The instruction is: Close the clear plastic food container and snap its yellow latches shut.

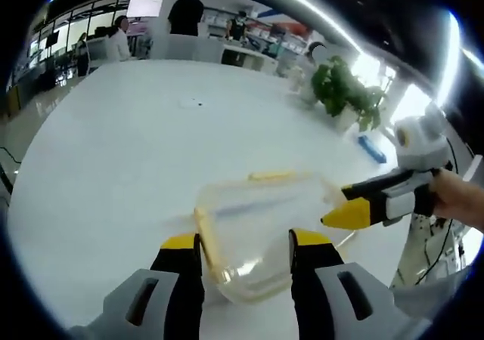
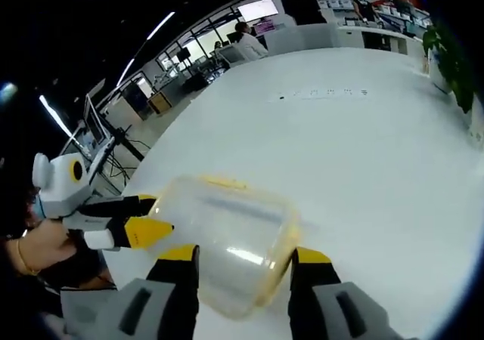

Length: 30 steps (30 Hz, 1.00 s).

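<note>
Containers: I count one clear plastic food container (image 1: 261, 238), rounded-rectangular, sitting on the white table (image 1: 113, 159) with its lid on.
Latches: I can make out two yellow latches in the left gripper view, one along the far edge (image 1: 271, 176) and one on the side by my left jaw (image 1: 206, 238); in the right gripper view I see a far one (image 2: 219, 181) and one down the right side (image 2: 280, 261).
Left gripper: my left gripper (image 1: 246, 242) has its black, yellow-tipped jaws spread apart, straddling the container's near corner, gripping nothing that I can see.
Right gripper: my right gripper (image 2: 246, 255) also stands with jaws apart around the container's near edge; seen from the left gripper view (image 1: 355, 213) its yellow tips look close together, so I cannot tell its state for sure.
Surface: smooth, glossy, plain white.
Around: a potted green plant (image 1: 348, 91) near the table's far side, a blue item (image 1: 372, 148) beside it, several people (image 1: 185, 11) standing beyond the table.
</note>
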Available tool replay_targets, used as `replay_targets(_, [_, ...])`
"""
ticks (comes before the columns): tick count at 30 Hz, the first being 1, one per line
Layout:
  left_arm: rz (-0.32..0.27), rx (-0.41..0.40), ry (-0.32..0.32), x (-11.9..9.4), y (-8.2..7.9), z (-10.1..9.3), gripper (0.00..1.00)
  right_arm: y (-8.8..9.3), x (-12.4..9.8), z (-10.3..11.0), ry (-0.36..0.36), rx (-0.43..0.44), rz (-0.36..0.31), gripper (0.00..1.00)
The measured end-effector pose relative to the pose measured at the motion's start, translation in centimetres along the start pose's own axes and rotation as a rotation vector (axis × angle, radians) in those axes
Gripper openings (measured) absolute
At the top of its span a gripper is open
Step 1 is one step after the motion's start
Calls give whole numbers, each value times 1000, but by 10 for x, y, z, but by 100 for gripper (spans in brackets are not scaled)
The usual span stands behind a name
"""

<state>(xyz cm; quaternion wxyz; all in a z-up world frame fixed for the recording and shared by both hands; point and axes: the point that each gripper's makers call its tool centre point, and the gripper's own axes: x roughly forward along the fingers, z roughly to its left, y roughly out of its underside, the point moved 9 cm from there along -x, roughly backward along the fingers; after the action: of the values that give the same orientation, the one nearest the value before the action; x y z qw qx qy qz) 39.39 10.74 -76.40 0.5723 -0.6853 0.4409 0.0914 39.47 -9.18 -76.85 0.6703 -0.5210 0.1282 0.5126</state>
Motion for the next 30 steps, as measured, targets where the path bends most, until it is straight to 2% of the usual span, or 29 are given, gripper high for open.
replay_targets(11, [-30, -15, -22, 2, -3, 4, 43, -13, 10, -2, 8, -10, -27, 45])
replay_targets(30, [-70, -1, -11, 30, -38, 33, 44, -51, 34, -13, 13, -8, -85, 45])
